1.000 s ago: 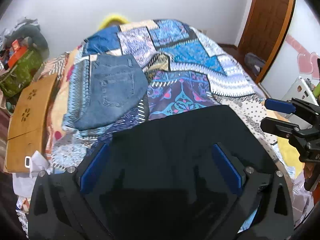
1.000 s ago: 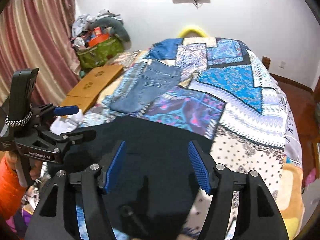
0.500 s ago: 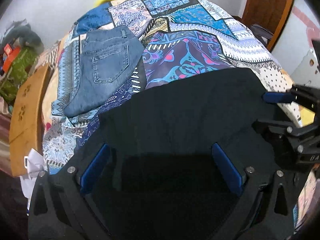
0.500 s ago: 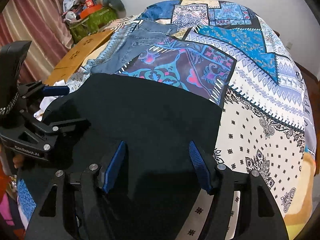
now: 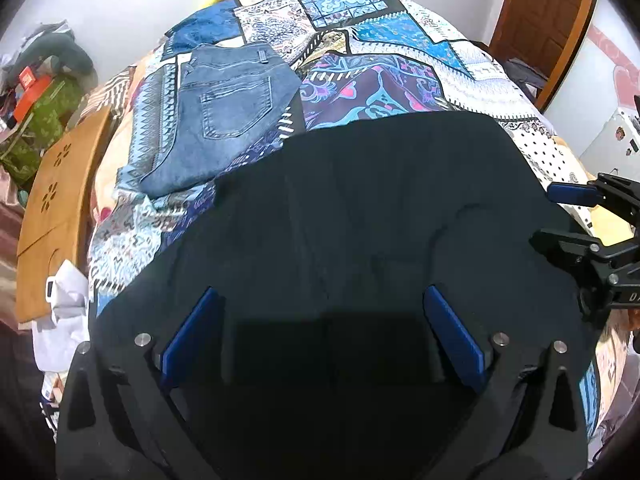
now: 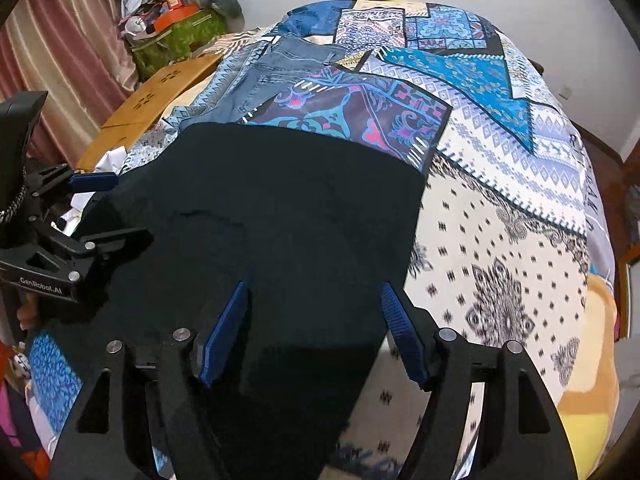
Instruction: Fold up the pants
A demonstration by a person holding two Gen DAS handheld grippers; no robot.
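Black pants (image 5: 360,208) lie spread flat on the patterned bedspread (image 5: 400,52), also seen in the right wrist view (image 6: 288,208). My left gripper (image 5: 324,332) is open just above the near part of the black pants, holding nothing. My right gripper (image 6: 316,328) is open over the pants' right edge, also empty. Each gripper shows in the other's view: the right one at the pants' right side (image 5: 568,216), the left one at their left side (image 6: 108,208).
Folded blue jeans (image 5: 224,112) lie on the bed beyond the black pants, to the left. A wooden board (image 5: 52,208) leans at the bed's left side, with a cluttered green bag (image 6: 180,36) behind. A brown door (image 5: 548,20) stands far right.
Both grippers have moved forward and down over the bed, so the black pants now lie spread wider beneath them. Both stay open.
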